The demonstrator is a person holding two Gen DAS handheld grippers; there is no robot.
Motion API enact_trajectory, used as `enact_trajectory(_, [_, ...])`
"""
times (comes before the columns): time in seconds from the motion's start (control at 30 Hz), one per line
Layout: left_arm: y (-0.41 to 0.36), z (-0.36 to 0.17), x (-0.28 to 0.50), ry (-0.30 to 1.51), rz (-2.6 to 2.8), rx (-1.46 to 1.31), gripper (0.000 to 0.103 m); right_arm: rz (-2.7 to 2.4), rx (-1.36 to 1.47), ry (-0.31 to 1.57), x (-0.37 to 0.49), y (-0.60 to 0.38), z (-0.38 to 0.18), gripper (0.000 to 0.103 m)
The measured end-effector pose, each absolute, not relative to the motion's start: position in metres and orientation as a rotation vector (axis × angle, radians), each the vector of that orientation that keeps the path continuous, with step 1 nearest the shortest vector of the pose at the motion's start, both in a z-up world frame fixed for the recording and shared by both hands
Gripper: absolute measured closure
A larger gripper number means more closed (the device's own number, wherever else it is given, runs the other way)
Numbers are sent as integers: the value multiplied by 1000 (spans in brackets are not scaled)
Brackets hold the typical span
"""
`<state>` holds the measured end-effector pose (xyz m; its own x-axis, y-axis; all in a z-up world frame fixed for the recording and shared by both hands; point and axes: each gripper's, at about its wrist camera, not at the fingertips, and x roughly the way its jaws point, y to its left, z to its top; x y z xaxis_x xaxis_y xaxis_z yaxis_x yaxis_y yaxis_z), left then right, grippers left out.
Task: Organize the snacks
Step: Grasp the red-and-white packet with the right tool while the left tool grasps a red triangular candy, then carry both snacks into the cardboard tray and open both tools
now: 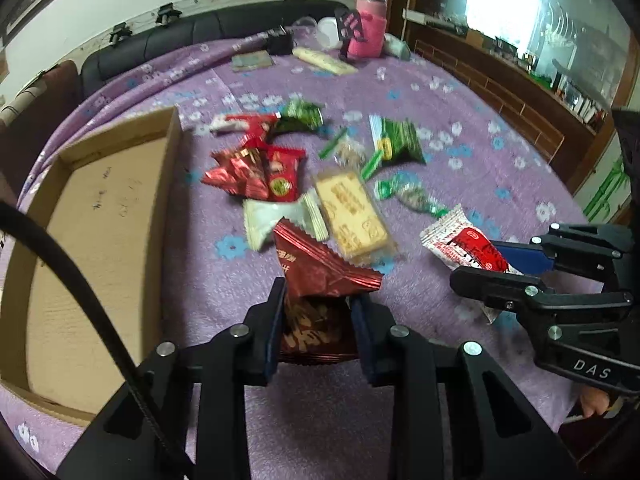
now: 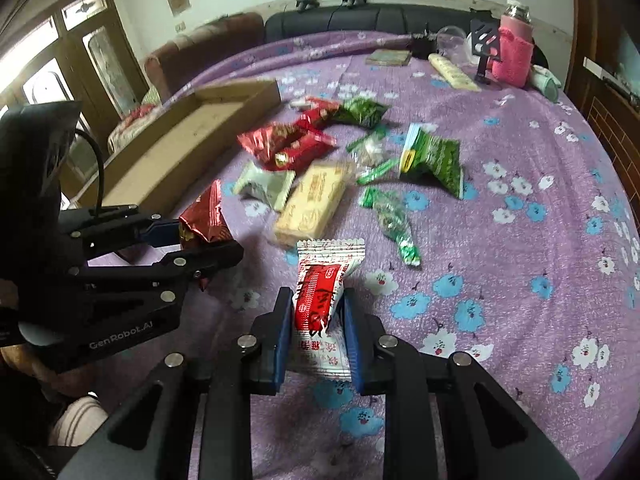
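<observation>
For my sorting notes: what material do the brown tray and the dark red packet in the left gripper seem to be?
Brown tray: likely corrugated cardboard, matte, with raw cut edges. Dark red packet: probably metallised plastic film, glossy, creased, with a crimped zigzag seal.

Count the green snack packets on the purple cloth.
4. One dark green packet beside the red pile; a large tented green bag to the right; a clear packet with green ends between them; a green-ended clear packet nearest. Others may hide under the pile.
</observation>
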<state>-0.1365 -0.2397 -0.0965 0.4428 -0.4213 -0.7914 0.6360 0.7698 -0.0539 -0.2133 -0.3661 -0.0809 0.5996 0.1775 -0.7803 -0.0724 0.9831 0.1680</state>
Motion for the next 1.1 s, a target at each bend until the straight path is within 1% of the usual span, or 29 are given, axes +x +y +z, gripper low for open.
enact_trajectory(0.2, [-224, -67, -138, 853, -672, 181, 70, 152, 196, 820, -220, -372, -54, 80])
enact_trajectory(0.4, [-197, -47, -133, 822, -664, 92, 70, 178, 234, 768, -210, -364, -37, 80])
enact_trajectory(0.67, [-161, -39, -119, 828, -659, -6, 70, 218, 215, 745, -192, -341, -24, 80])
enact_trajectory(1.1, [-94, -28, -96, 780, -474, -45, 70, 311, 236, 718, -163, -306, -15, 80])
